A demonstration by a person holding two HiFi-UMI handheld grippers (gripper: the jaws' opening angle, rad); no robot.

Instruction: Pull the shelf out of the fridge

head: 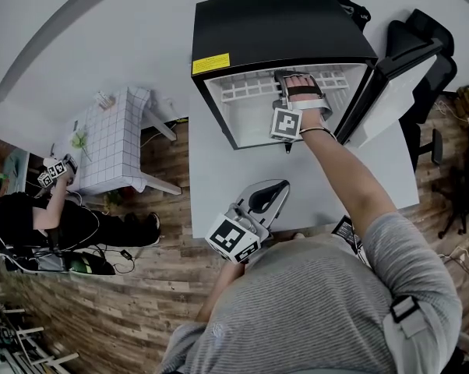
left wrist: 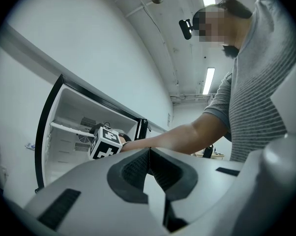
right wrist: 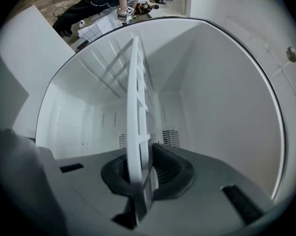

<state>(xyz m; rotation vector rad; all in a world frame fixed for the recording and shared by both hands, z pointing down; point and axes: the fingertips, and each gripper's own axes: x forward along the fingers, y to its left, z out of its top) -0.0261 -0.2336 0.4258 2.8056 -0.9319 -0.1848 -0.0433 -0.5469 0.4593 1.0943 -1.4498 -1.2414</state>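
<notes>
A black mini fridge (head: 281, 26) stands open on a white table (head: 219, 185). Its white grid shelf (head: 246, 90) sits high inside the white compartment. My right gripper (head: 287, 78) reaches into the opening and is shut on the shelf's front edge. In the right gripper view the shelf (right wrist: 138, 107) runs edge-on between the right gripper's (right wrist: 140, 173) dark pads. My left gripper (head: 259, 202) hovers over the table's near edge, shut with nothing in it. In the left gripper view the left gripper (left wrist: 149, 154) has its pads touching; it faces the fridge (left wrist: 49, 132) and the shelf (left wrist: 69, 129).
The fridge door (head: 386, 92) hangs open at the right. A black office chair (head: 425, 45) stands behind it. At the left, on the wooden floor, are a small white grid-topped table (head: 114, 139) and a seated person (head: 40, 216) holding grippers.
</notes>
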